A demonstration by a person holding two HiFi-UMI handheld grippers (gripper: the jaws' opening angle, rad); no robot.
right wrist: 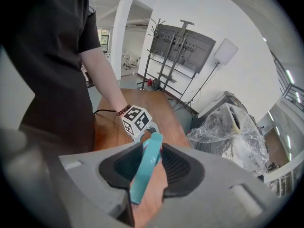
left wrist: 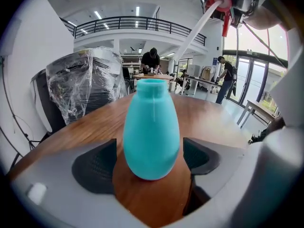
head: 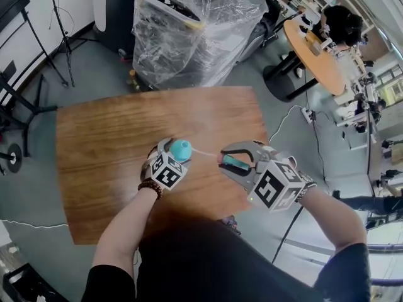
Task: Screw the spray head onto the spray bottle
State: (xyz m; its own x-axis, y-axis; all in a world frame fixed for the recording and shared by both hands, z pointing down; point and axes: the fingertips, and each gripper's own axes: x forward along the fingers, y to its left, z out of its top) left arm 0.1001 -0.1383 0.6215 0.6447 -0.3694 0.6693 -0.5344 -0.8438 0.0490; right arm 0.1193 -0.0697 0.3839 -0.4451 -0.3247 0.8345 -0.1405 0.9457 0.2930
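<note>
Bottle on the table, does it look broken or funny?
Nothing is broken or spilled. The blue bottle stands upright on the table, but its top is missing: the spray head is apart from it, held in the right gripper.

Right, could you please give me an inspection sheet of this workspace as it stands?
Surface: wooden table, only the bottle on it.
Job's things: teal bottle upright, neck open; spray head with white tube held apart from it, not yet on.
Clutter: nothing seen.
Grippers: left gripper open, jaws either side of the bottle, not touching; right gripper shut on the spray head.
Cables: white cable on the floor right of the table.
Surroundings: plastic-wrapped object, round table, tripod stand.
</note>
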